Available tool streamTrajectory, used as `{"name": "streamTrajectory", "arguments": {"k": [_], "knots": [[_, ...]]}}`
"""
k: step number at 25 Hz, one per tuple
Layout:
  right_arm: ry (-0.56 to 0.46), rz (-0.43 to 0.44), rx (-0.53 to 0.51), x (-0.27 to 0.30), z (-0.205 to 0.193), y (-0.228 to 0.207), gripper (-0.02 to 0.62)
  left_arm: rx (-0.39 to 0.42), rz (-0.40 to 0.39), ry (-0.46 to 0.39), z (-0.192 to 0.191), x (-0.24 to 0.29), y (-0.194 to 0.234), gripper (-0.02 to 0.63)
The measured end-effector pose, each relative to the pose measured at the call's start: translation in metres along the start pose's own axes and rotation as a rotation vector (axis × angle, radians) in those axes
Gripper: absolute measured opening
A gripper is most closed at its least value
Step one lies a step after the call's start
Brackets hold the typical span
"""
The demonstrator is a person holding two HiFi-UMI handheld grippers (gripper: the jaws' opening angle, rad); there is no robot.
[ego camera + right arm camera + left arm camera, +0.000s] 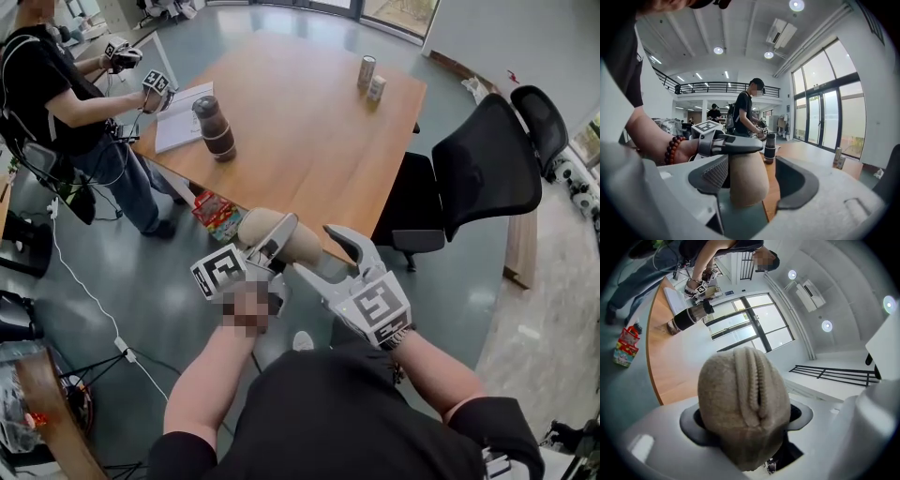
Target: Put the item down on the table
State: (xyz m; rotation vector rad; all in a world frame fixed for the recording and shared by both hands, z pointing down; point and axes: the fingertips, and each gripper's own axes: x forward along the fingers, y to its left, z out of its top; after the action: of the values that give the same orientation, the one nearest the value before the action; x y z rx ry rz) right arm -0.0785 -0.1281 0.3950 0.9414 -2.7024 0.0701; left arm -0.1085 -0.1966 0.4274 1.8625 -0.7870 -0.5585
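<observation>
Item: tan, oval soft pouch (307,246) of matte, felt-like cloth, with a raised zip running lengthwise down a padded seam; the rounded end faces the left gripper view. Its surface is smooth in the right gripper view (743,173) and finely napped in the left one (740,394).

We note the left tool (274,242) pinching the pouch. In its own view (745,420) the dark curved pads press in on both flanks and the cloth bulges above them.

The right tool (326,255) stands spread. In its own view (754,183) the pouch's blunt end sits between the jaws, against the ribbed dark pad (715,173) on one side, with a clear gap to the smooth pad on the other. The left tool's grey jaw lies across the pouch's top there. A string of reddish-brown beads (672,147) circles the wrist behind it.

The pouch hangs in the air in front of us, just short of the near edge of the bench (309,122) and over grey floor, so it is not yet set down.

The bench is a wooden slab with a warm orange-brown, even sheen. On it are a dark-and-tan cylindrical flask (215,127), white sheets (183,117) and two small cans (371,80). A black mesh office chair (478,169) stands at its right side.
</observation>
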Motion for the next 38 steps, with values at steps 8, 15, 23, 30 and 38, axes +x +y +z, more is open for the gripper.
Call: {"name": "streamTrajectory", "arguments": {"k": [8, 15, 23, 30, 38], "knots": [[0.05, 0.12, -0.062, 0.03, -0.016, -0.036, 0.345, -0.145, -0.076, -0.046, 0.011, 0.04, -0.002, 0.365], [0.102, 0.199, -0.07, 0.046, -0.031, -0.082, 0.348, -0.194, -0.085, -0.08, 0.017, 0.091, 0.004, 0.365], [0.155, 0.241, -0.08, 0.061, -0.044, -0.144, 0.348, -0.266, -0.073, -0.106, 0.017, 0.155, 0.019, 0.367], [0.168, 0.266, -0.055, 0.071, -0.056, -0.192, 0.34, -0.287, -0.039, -0.115, 0.02, 0.201, 0.038, 0.367], [0.112, 0.25, 0.04, 0.089, -0.063, -0.229, 0.323, -0.195, 0.062, -0.109, 0.028, 0.224, 0.068, 0.422]]}}
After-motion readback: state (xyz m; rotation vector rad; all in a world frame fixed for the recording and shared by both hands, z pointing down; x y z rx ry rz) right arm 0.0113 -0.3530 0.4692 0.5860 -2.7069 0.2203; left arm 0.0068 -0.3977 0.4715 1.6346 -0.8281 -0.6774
